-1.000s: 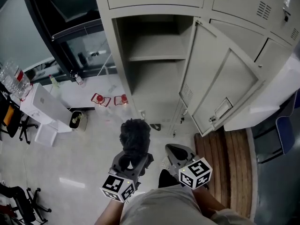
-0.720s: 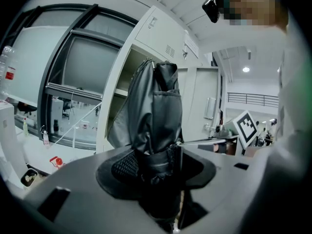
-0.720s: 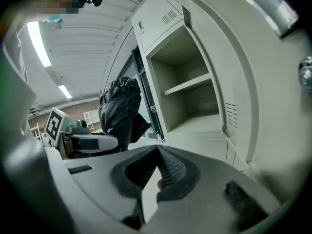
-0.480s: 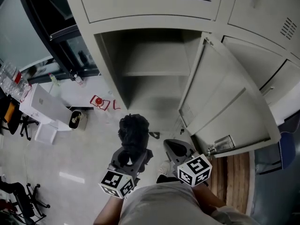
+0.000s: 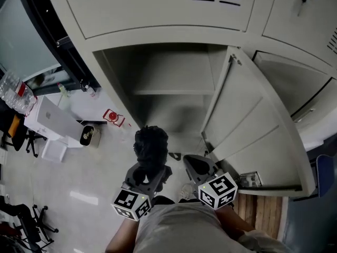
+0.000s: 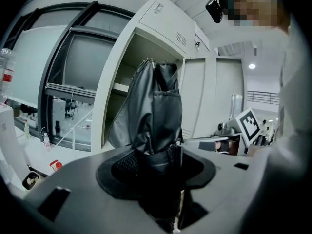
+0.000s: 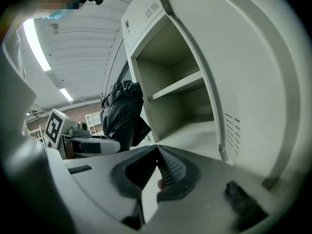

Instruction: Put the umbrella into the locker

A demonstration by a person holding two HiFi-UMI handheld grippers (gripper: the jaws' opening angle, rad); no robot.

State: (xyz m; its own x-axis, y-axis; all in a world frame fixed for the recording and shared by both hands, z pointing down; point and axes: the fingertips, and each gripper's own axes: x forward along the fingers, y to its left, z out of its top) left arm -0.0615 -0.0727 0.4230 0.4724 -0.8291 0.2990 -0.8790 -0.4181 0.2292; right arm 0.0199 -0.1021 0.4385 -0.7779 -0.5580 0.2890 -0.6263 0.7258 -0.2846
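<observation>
Black umbrella [image 6: 156, 106] in wide-jawed left hand-held gripper [image 6: 157, 152]; right hand-held gripper [image 7: 157, 152] closed, empty

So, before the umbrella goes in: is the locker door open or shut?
Open: the locker door stands swung out to the right, baring the shelf inside.

Counted one umbrella [image 5: 151, 144], black, folded. Two grippers showed: left gripper [image 5: 149, 166], right gripper [image 5: 191, 163]. Two marker cubes [image 5: 131, 203], one per gripper. One locker [image 5: 120, 86] stood open, had one shelf [image 5: 174, 91], one open door [image 5: 253, 125]. Floor [image 5: 105, 167] held one red-white item [image 5: 113, 117], one small bin [image 5: 87, 135].
</observation>
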